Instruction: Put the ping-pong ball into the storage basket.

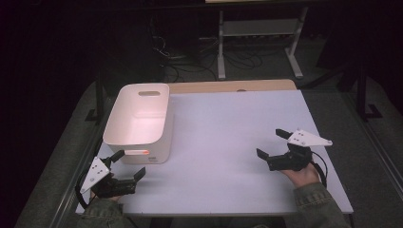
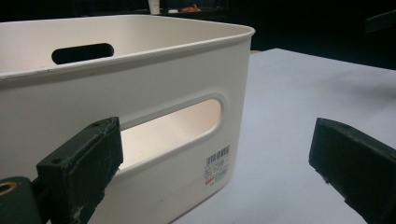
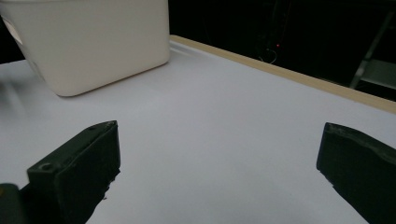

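Your left gripper point(image 1: 127, 164), jaws spread wide and holding nothing, sits just in front of the white plastic bin with slotted handles point(image 1: 139, 121) at the white tabletop's point(image 1: 228, 142) left side. Close off-centre on the handle wall and the light bin may skid or tip. Your right gripper point(image 1: 271, 143), equally wide and empty, waits well right of the bin.
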`<state>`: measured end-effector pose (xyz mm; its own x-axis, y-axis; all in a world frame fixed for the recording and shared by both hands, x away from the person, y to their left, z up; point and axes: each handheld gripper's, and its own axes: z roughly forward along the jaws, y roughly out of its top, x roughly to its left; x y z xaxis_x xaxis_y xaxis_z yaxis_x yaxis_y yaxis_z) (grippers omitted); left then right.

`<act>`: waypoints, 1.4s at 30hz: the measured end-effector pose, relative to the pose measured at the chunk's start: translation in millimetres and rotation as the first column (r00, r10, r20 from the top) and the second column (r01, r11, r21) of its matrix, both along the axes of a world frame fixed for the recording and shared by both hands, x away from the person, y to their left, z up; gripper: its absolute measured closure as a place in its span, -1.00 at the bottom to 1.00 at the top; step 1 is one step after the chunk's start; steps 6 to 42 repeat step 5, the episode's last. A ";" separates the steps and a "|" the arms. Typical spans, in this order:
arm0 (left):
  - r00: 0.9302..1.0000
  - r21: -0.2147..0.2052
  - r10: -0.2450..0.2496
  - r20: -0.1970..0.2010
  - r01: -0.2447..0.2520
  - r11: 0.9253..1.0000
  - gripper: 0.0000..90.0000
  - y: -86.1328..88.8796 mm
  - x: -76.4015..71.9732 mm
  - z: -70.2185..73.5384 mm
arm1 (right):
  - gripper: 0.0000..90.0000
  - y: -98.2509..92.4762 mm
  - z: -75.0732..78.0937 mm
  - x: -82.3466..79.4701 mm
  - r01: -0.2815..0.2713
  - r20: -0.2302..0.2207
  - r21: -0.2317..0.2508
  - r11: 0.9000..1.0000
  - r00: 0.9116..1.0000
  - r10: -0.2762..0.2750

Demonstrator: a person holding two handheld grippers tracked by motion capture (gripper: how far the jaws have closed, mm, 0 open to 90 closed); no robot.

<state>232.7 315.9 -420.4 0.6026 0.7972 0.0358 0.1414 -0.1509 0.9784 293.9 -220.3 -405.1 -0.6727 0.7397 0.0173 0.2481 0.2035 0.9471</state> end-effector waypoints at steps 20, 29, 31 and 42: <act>1.000 -0.002 -0.002 0.001 0.002 1.000 -0.95 0.4 -0.8 0.5 | -1.00 -5.1 -2.5 -4.0 0.024 0.011 0.006 1.000 1.000 -0.024; 1.000 -0.002 -0.002 0.001 0.002 1.000 -0.95 0.4 -0.8 0.5 | -1.00 -5.1 -2.5 -4.0 0.024 0.011 0.006 1.000 1.000 -0.024; 1.000 -0.002 -0.002 0.001 0.002 1.000 -0.95 0.4 -0.8 0.5 | -1.00 -5.1 -2.5 -4.0 0.024 0.011 0.006 1.000 1.000 -0.024; 1.000 -0.002 -0.002 0.001 0.002 1.000 -0.95 0.4 -0.8 0.5 | -1.00 -5.1 -2.5 -4.0 0.024 0.011 0.006 1.000 1.000 -0.024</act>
